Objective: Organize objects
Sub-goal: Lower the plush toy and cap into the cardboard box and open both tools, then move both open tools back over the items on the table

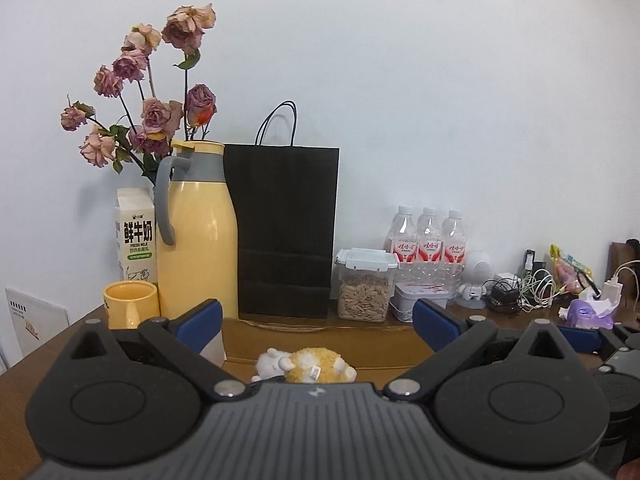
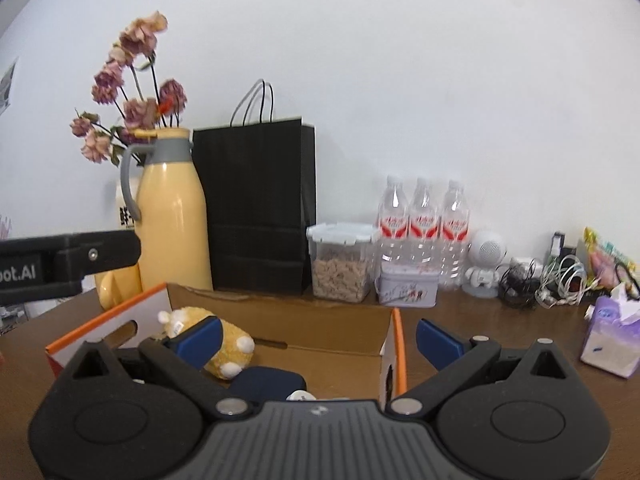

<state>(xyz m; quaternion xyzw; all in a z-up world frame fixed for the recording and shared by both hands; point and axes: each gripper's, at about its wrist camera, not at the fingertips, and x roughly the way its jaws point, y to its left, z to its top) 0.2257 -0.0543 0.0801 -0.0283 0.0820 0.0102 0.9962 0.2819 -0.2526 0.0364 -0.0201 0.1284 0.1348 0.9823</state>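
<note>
A yellow plush toy (image 2: 224, 346) with white feet lies inside an open cardboard box (image 2: 340, 332) with orange-edged flaps; in the left wrist view the plush toy (image 1: 308, 366) shows low between the fingers. A dark blue object (image 2: 268, 380) lies in the box beside it. My left gripper (image 1: 316, 322) stands open above the box with nothing between its blue pads. My right gripper (image 2: 316, 338) is open too, empty, over the box's near side. The left gripper's arm (image 2: 68, 262) shows at the left edge of the right wrist view.
Along the wall stand a milk carton (image 1: 134, 236), yellow mug (image 1: 130, 306), yellow thermos (image 1: 196, 232) with dried roses (image 1: 152, 96), black paper bag (image 1: 286, 232), a seed container (image 1: 364, 288), a tin (image 2: 408, 288), three water bottles (image 1: 428, 240), a small white robot figure (image 2: 484, 264), tangled cables (image 2: 548, 284), a tissue pack (image 2: 612, 332).
</note>
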